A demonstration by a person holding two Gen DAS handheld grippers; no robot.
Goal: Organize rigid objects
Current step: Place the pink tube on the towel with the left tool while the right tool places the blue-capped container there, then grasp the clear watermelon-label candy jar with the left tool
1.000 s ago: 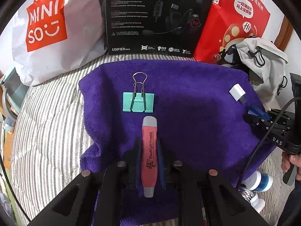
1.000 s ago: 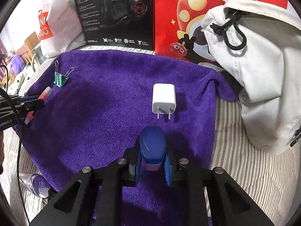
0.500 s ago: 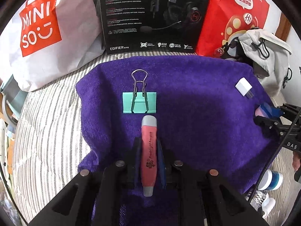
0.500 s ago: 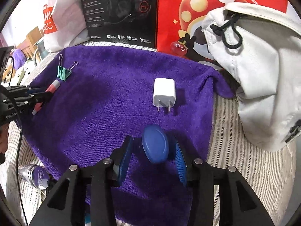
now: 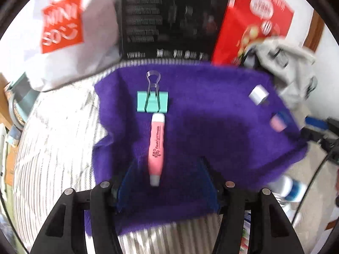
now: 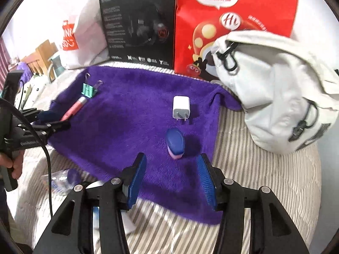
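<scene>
On the purple towel (image 6: 131,114), both grippers, left (image 5: 167,182) and right (image 6: 171,180), stand fully open and empty around the pink pen (image 5: 156,148) and blue-capped bottle (image 6: 175,141), whose upright stance on soft pile risks toppling if brushed.

A grey-and-white striped bed cover (image 6: 264,182) fills the foreground, with a purple towel (image 6: 131,122) spread over it. Along the back stand a white shopping bag (image 5: 63,31) with an orange logo, a black headset box (image 6: 139,27) and a red bag (image 6: 233,21). A pale grey backpack (image 6: 275,97) slumps at the right. Wooden furniture (image 6: 40,53) shows far left; the light is bright.
</scene>
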